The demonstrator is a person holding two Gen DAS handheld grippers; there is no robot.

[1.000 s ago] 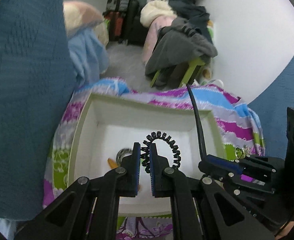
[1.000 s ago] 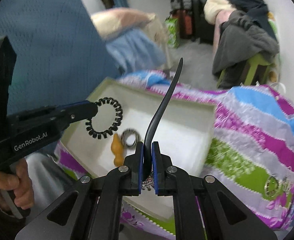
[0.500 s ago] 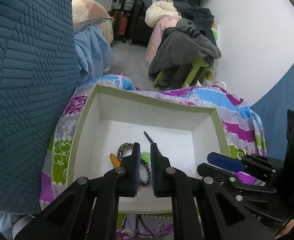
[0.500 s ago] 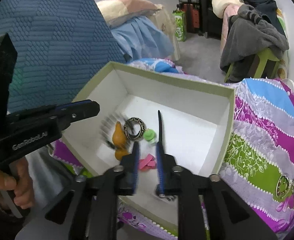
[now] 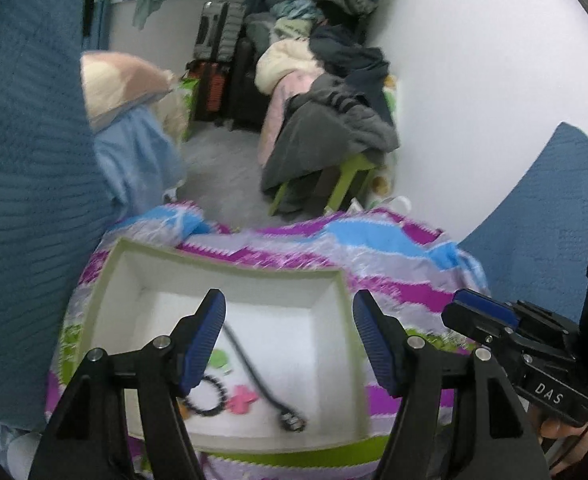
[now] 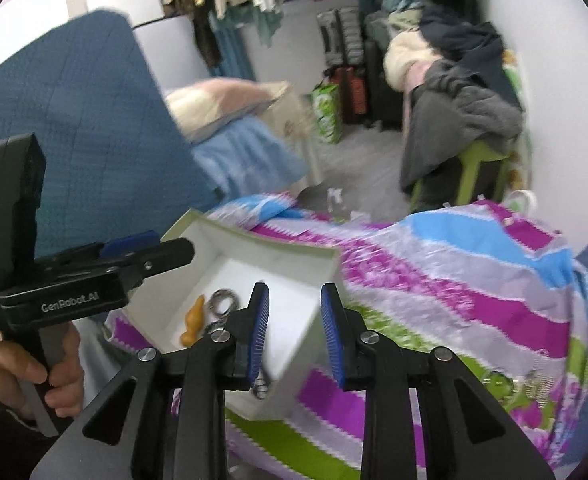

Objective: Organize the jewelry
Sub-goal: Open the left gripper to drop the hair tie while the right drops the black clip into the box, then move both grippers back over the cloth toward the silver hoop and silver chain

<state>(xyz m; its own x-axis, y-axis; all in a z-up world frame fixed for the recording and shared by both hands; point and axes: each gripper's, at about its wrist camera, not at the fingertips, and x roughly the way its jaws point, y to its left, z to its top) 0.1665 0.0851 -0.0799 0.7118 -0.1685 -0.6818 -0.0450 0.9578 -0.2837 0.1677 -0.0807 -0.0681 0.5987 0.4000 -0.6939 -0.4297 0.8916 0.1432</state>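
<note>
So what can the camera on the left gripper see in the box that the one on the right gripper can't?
Only the left wrist view shows the black cord necklace, the coiled black hair tie, a pink flower piece and a green piece. Only the right wrist view shows the orange piece and a patterned ring. Both show the white box on the striped cloth, with nothing between either gripper's jaws.

We see white box on striped cloth w/ black cord necklace, coil band, pink & green bits inside.
</note>
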